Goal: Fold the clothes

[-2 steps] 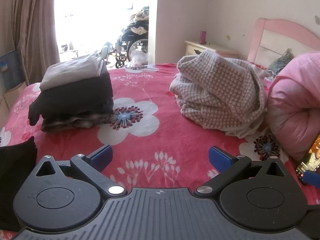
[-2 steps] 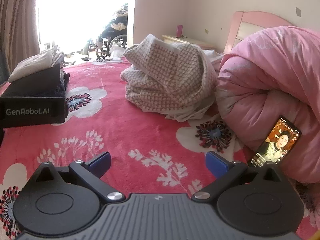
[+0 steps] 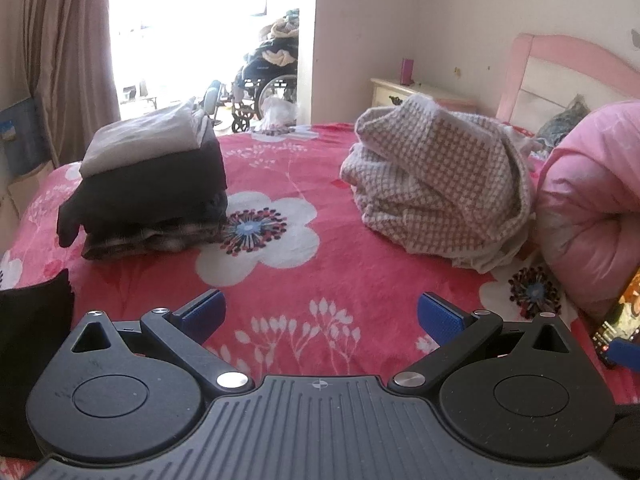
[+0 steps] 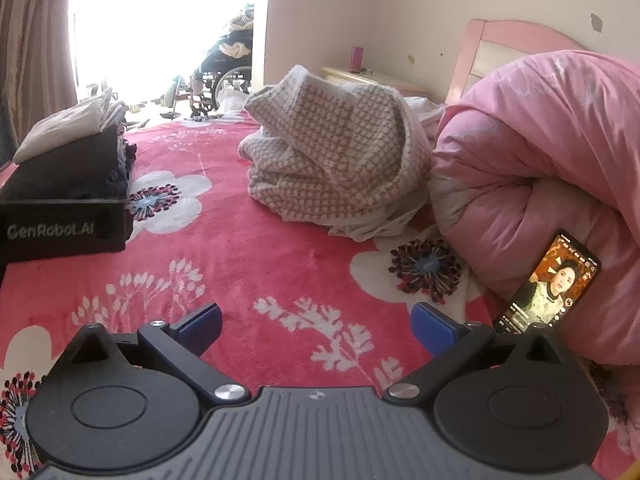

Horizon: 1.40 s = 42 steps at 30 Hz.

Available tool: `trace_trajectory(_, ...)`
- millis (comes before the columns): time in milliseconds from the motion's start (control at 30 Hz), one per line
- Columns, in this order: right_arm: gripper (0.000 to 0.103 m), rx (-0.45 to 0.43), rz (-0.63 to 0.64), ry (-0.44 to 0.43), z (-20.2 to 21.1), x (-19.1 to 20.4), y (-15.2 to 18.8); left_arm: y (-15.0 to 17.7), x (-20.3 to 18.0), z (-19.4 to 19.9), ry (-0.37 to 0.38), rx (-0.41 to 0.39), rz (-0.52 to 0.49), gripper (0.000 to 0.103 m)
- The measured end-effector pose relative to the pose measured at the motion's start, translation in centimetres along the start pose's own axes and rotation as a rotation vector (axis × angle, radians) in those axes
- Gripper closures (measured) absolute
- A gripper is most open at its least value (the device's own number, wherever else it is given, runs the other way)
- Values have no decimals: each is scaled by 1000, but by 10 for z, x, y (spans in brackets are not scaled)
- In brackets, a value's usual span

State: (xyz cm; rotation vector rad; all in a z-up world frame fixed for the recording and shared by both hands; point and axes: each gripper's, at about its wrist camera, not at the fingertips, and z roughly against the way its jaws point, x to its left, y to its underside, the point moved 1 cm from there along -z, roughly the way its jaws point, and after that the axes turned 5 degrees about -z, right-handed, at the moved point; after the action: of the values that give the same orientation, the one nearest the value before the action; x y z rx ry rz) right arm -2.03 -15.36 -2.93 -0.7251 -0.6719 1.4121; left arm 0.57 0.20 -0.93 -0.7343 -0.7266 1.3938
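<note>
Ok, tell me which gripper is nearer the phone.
Right. The phone leans on the pink duvet just beside the right gripper; the left gripper has it at its far right edge.

Take the crumpled blanket [image 3: 436, 184] as your landmark; it lies on the bed [image 3: 320, 280]. To its left, well apart, you have the stack of folded clothes [image 3: 148, 184]. Just to its right, touching it, sits the rolled quilt [image 4: 540, 152], and a phone [image 4: 548, 284] leans upright against the quilt's near side. Behind the blanket stands the nightstand [image 3: 404, 92] with a cup [image 3: 407, 71] on it, the headboard [image 3: 568, 72] to its right. Farther back and left, beyond the bed, is a wheelchair [image 3: 264, 80].
</note>
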Motion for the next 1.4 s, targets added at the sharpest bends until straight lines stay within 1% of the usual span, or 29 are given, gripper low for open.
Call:
trace_trajectory(167,0,29,-7,-8,-1,1,3,8,4,0,-2,15,-8,0)
trace_trajectory(233,0,39,-1,-3,-4,5,2,6,0,-4,-18,30,-20,0)
trace_trajectory(533,0,40,14,18,-4,4,-2,6,-1,-6,-38,39,-23,0)
trace_trajectory(700,0,40,14,16,-2,5,-4,7,0,-5,-38,30,-29,0)
trace_trajectory(967,0,41,22,15,-2,6,-6,7,3,-8,-33,57,-11,0)
trace_trajectory(1400,0,35,31,12,-1,10,-9,9,2,-8,-45,60,-14,0)
